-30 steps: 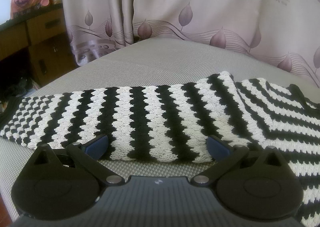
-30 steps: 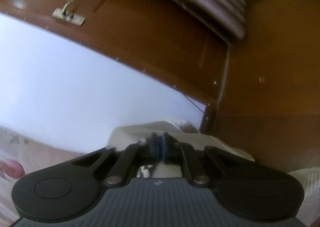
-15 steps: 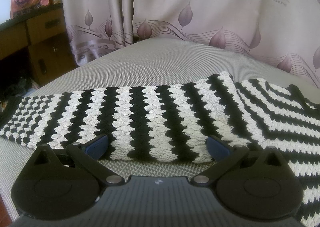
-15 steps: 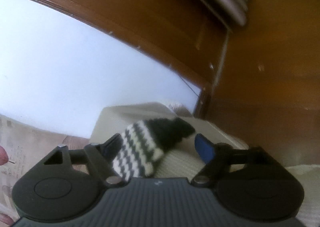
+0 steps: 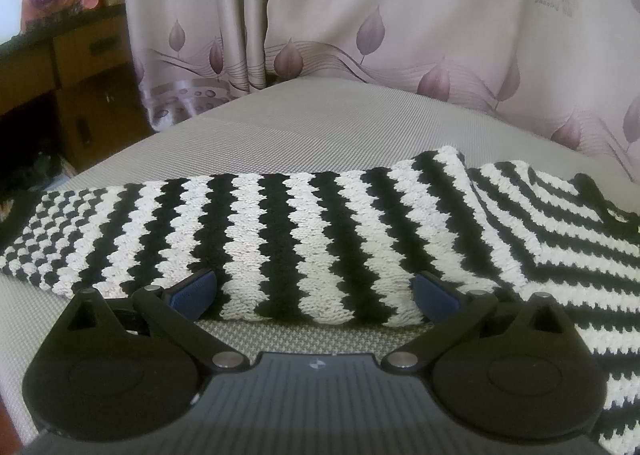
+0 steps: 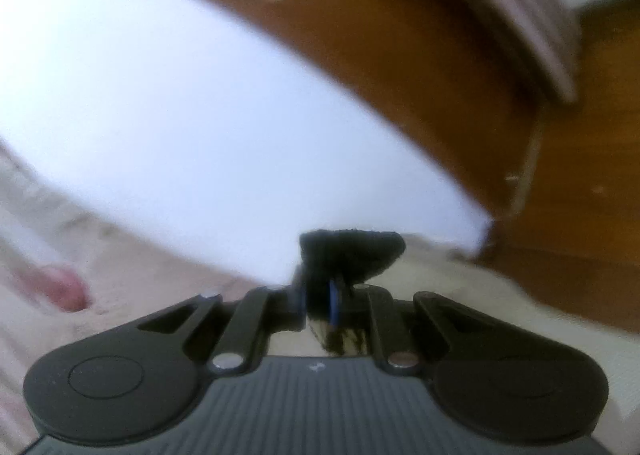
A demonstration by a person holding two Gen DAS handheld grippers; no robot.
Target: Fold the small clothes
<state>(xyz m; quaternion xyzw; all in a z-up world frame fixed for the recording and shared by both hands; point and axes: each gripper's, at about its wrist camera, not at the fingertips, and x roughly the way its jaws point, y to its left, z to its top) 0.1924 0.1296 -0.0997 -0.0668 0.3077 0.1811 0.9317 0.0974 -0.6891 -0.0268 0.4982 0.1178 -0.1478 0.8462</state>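
Note:
A black-and-white zigzag knit garment (image 5: 280, 223) lies folded flat on the grey bed surface (image 5: 320, 127) in the left wrist view. My left gripper (image 5: 314, 289) is open, with its blue pads (image 5: 192, 289) resting over the garment's near edge. The right wrist view is blurred. There my right gripper (image 6: 318, 295) has its jaws closing, and the pads pinch a black end of the knit cloth (image 6: 352, 255). This end sticks up beyond the fingertips, and striped cloth shows just under them.
A leaf-patterned curtain (image 5: 400, 35) hangs behind the bed. A wooden desk with drawers (image 5: 80, 67) stands at the left. In the right wrist view, a brown wooden frame (image 6: 400, 35) crosses above a white panel, with pale bedding (image 6: 480, 303) below.
The right gripper opened around a striped, black-tipped end of the cloth, then closed on it and lifted. The left gripper and the folded garment have not moved.

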